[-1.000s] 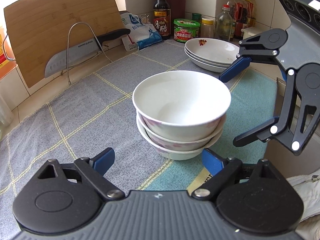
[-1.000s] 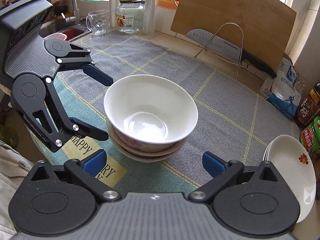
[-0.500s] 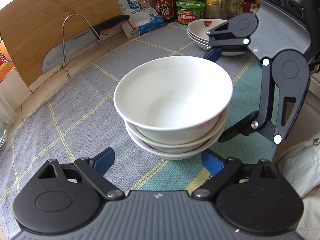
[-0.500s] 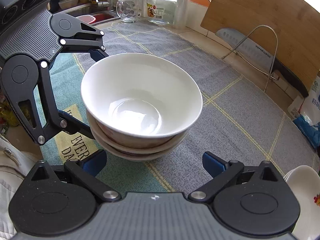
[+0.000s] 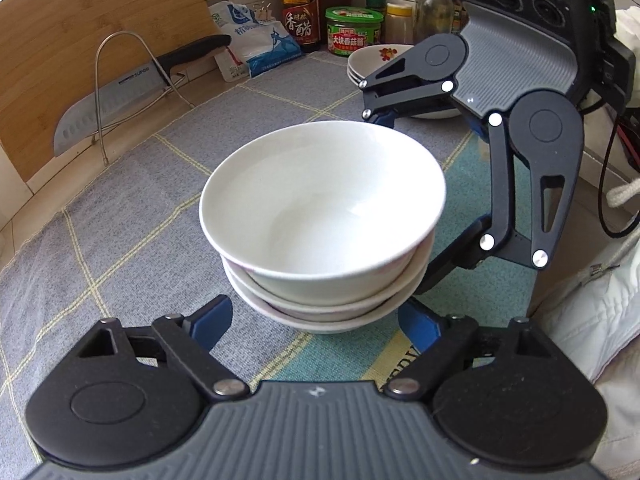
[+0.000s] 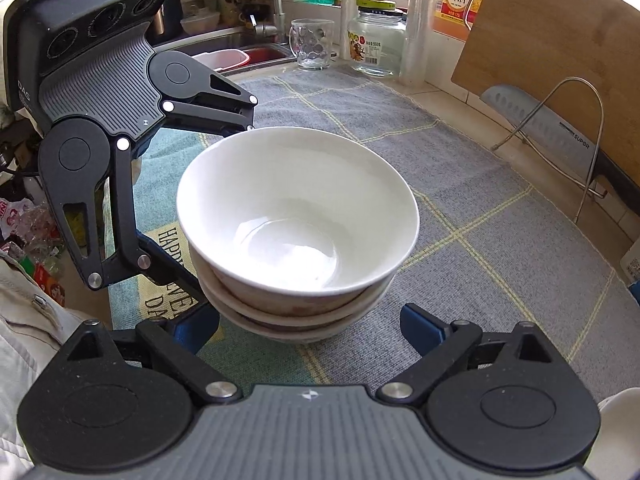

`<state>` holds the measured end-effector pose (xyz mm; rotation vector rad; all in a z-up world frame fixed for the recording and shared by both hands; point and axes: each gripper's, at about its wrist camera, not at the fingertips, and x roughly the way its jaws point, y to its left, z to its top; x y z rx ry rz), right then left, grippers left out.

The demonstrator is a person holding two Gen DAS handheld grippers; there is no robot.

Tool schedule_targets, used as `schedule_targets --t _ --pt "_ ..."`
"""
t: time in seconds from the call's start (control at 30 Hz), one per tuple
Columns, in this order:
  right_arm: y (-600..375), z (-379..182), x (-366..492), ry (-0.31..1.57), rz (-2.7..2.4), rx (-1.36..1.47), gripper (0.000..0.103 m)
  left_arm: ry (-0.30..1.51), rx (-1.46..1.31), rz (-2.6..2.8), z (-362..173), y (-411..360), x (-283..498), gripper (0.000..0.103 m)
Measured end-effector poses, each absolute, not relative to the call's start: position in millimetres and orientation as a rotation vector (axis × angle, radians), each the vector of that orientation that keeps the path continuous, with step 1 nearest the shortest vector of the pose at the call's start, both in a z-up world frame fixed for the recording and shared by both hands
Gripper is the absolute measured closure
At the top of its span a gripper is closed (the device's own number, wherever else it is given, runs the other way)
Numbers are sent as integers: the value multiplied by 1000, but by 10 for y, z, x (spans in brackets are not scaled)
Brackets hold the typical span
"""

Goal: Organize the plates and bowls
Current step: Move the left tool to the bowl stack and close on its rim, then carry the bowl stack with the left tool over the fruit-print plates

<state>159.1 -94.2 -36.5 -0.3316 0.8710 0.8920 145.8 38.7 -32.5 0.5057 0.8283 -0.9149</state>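
- Your left tool (image 5: pixel 314 322) has just been narrowing its jaws; they're spread either side of the stack of three white ceramic bowls (image 5: pixel 322 216), blue pads not visibly touching it.
- Your right tool (image 6: pixel 310 330) also spread, flanking the stack from the other side; both tools have dropped in closer than a second ago.
- Likely a two-tool lift is coming.
- Stack sits centre on the grey checked cloth (image 5: pixel 132 208) over the surface, mouths up, axis vertical, round so no long axis.
- White flower-print plates (image 5: pixel 380 56) at 1 o'clock, well apart.
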Motion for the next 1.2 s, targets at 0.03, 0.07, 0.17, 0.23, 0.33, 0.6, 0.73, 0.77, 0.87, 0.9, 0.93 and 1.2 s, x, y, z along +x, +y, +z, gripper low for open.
schedule_targets --t 0.03,0.07,0.17,0.23,0.33,0.6,0.73,0.77,0.87,0.9,0.93,1.2 --pt "-936 -357 1573 874 887 -339 6 825 513 -944 -333 391 1481 18" --pt "-919 -350 1569 875 881 -348 7 820 520 -968 -338 402 1500 18" --pt "-870 -332 1561 886 862 -372 9 814 528 -1040 -359 439 1577 18" --pt "-846 -327 1565 899 851 -381 9 808 533 -1090 -370 458 1631 18" --pt "-819 -335 1585 919 841 -382 9 802 546 -1149 -376 457 1681 21" --pt "-772 -367 1639 953 859 -378 14 800 569 -1228 -393 457 1769 21" --pt "-763 -366 1664 963 874 -375 15 803 577 -1245 -396 447 1801 21" --pt "-764 -365 1667 965 876 -375 15 803 578 -1248 -397 444 1807 21" --pt "-773 -365 1668 967 884 -371 15 810 576 -1260 -402 436 1828 21" --pt "-776 -365 1668 967 887 -371 15 812 576 -1263 -403 433 1833 21" --pt "-779 -365 1668 967 890 -371 15 816 573 -1266 -407 429 1845 20" --pt "-787 -367 1683 972 899 -370 15 827 576 -1279 -420 409 1863 18"
